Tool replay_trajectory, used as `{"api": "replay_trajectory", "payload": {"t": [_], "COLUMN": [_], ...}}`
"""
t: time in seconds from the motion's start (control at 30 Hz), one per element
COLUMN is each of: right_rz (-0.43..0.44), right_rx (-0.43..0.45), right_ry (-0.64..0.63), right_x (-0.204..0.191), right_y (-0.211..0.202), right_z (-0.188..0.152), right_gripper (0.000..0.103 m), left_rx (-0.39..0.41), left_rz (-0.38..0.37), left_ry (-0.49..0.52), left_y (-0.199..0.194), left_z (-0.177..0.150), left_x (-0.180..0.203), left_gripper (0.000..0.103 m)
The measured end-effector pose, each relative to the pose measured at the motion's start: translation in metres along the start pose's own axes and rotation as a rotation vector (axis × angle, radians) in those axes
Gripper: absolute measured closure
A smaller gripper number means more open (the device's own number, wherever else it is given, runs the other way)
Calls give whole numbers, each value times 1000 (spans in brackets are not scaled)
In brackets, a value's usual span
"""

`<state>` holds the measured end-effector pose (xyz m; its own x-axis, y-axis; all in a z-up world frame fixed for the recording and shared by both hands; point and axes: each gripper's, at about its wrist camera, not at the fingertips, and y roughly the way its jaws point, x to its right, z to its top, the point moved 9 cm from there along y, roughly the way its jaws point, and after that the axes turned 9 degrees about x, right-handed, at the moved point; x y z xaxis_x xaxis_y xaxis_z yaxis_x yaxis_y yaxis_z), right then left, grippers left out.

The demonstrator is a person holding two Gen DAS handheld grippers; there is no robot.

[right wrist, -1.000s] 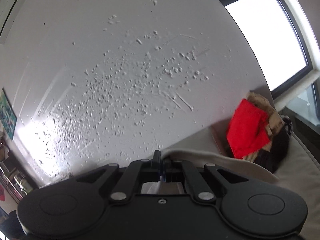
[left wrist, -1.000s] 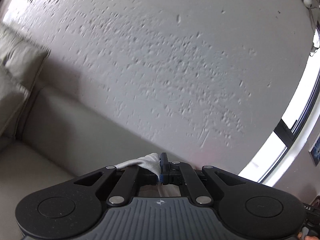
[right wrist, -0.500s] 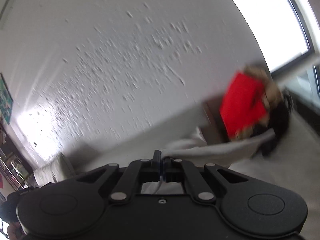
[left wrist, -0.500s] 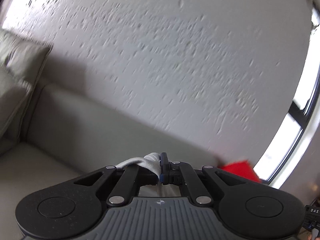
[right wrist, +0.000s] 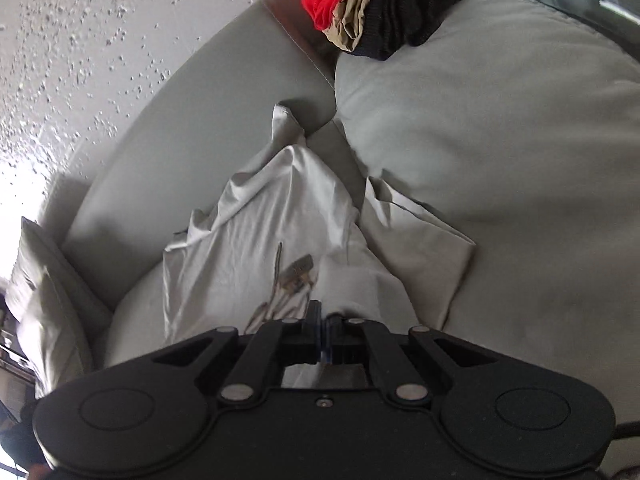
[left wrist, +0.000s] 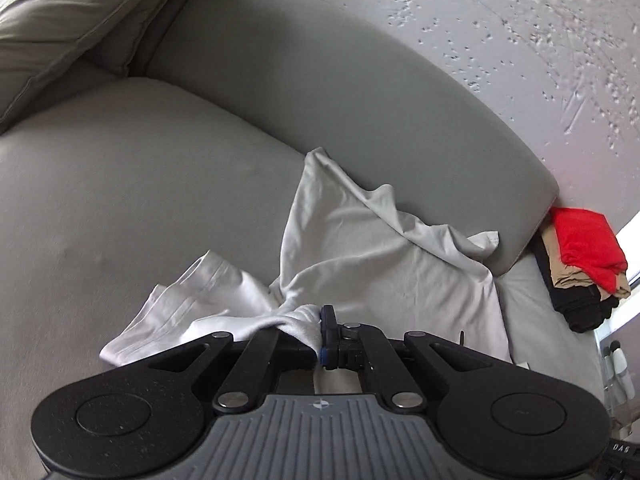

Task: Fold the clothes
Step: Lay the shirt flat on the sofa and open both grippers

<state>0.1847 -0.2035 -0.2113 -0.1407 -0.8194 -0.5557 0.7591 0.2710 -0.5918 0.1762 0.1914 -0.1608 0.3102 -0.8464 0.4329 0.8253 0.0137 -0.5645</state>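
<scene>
Right hand-held gripper view alone shows shirt print.

The left black two-finger gripper is seen pitched downward, jaws clamped together on a bunched fold of the white cotton garment. The right black two-finger gripper is likewise angled downward, jaws closed on the same garment's edge, just above its printed front.
</scene>
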Motion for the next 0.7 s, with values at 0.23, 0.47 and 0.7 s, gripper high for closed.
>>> {"api": "replay_trajectory", "payload": {"t": [0.23, 0.47, 0.7], "right_rz": [16, -20, -103], "right_rx": [13, -79, -193], "right_ry": [-11, -55, -129], "right_x": [-12, 5, 32], "right_y": [-43, -56, -37], "right_z": [9, -27, -79], "right_gripper": [101, 101, 96], "left_rx": [15, -112, -212], "left_rz": [-6, 112, 283], "left_ry": [42, 205, 295], "left_y": [-46, -52, -40], "left_z": [18, -21, -74], "left_x": [9, -7, -41], "left_gripper": [103, 103, 92]}}
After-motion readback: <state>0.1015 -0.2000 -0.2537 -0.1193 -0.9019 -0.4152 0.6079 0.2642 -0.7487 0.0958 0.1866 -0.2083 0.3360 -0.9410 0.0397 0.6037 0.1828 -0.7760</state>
